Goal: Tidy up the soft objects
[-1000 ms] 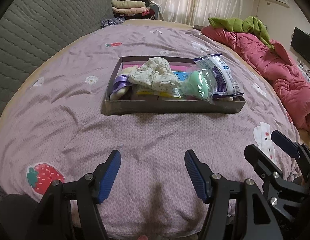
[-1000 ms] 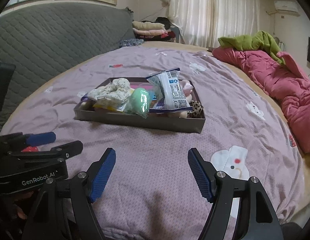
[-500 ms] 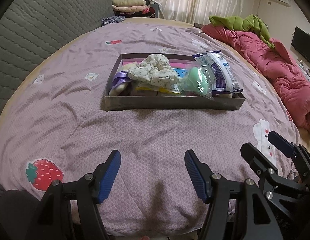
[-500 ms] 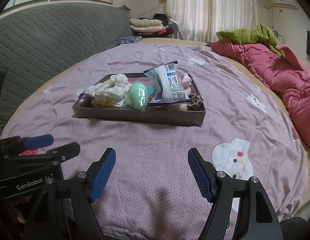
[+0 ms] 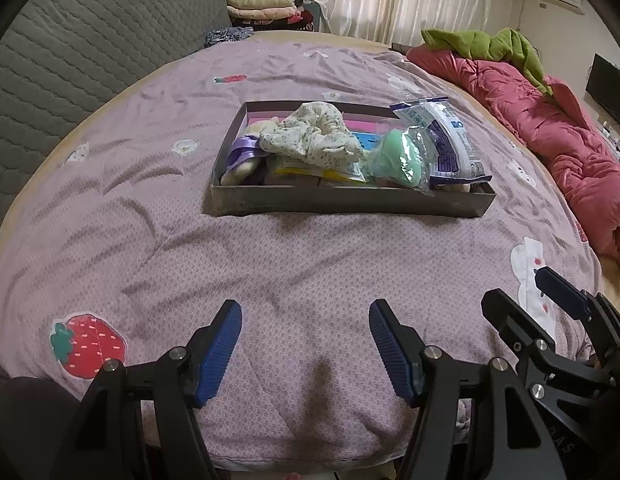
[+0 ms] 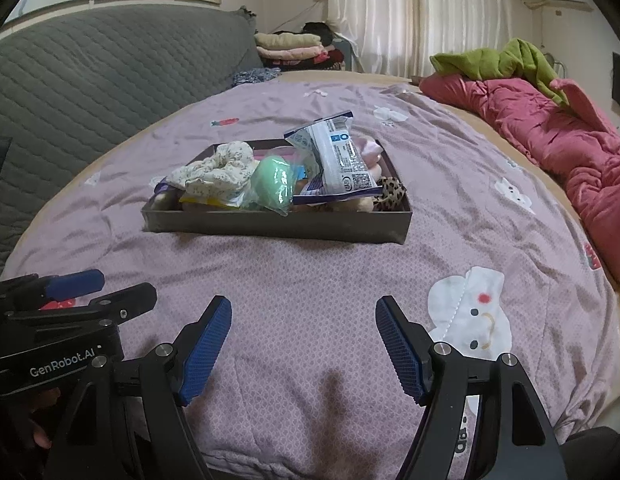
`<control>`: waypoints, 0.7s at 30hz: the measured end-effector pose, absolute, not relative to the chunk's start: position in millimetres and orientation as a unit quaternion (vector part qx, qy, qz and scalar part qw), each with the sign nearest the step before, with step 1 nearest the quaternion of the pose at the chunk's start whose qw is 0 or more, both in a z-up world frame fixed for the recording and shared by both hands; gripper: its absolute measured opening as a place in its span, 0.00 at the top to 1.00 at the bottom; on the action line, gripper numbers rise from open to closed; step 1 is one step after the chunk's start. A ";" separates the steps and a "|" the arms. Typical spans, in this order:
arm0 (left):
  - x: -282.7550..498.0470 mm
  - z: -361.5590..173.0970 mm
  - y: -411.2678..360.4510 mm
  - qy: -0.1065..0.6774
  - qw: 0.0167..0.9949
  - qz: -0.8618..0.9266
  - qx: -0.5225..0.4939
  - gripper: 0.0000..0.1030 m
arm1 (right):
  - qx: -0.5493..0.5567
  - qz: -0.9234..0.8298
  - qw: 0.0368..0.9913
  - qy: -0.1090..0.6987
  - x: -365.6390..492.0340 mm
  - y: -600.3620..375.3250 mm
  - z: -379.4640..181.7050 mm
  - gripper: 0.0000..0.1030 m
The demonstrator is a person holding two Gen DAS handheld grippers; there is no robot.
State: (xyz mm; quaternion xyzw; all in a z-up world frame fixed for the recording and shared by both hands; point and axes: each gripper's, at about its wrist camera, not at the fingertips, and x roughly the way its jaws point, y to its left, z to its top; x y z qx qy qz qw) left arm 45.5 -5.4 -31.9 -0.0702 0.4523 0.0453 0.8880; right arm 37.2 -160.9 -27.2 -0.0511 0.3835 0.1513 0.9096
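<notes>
Mostly bed: a mauve bedspread (image 5: 310, 264) w/ strawberry and bunny patches filled both views, grey quilted headboard (image 6: 90, 80) at far left, a pink comforter (image 5: 557, 136) bunched along the right edge w/ a green garment (image 6: 497, 60) on top. Near the bed's middle sat a shallow dark tray (image 5: 349, 200), well apart from both grippers, w/ the soft things piled inside. Largest of them, a white-and-blue plastic packet (image 6: 341, 156), leaned at the tray's right half; a floral scrunchie (image 5: 310, 136) lay on the left-centre pile; a mint-green soft item in a clear bag (image 6: 274, 184) sat between those two; a leopard-print scrunchie (image 6: 389, 196) was tucked in the near right corner; a purple ribbon piece (image 5: 246, 152) sat at the left end. Left gripper (image 5: 306, 344) hung over bare bedspread at the near edge, fingers spread wide, nothing between. Right gripper (image 6: 304, 344) just beside it, fingers likewise spread and empty.
</notes>
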 end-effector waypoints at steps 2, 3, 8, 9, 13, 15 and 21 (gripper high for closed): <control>45.8 -32.4 -5.3 0.454 0.887 0.047 -0.069 0.36 | -0.051 0.151 0.909 0.384 37.4 -161.0 -27.4 0.26; 46.1 -32.9 -5.2 0.455 0.887 0.046 -0.070 0.36 | -0.050 0.152 0.909 0.384 37.4 -160.9 -27.4 0.26; 46.5 -33.9 -5.3 0.457 0.886 0.048 -0.071 0.36 | -0.046 0.152 0.909 0.386 38.7 -161.3 -28.9 0.26; 46.4 -34.1 -5.4 0.457 0.885 0.048 -0.071 0.36 | -0.046 0.150 0.909 0.387 38.9 -161.3 -29.2 0.26; 46.8 -35.2 -4.7 0.460 0.884 0.047 -0.073 0.36 | -0.049 0.150 0.909 0.386 38.6 -161.2 -29.1 0.26; 46.9 -35.5 -4.8 0.460 0.884 0.047 -0.072 0.36 | -0.050 0.153 0.909 0.385 38.4 -161.0 -28.6 0.26; 47.8 -37.8 -4.7 0.464 0.882 0.051 -0.069 0.36 | -0.053 0.153 0.908 0.386 38.4 -160.0 -28.5 0.26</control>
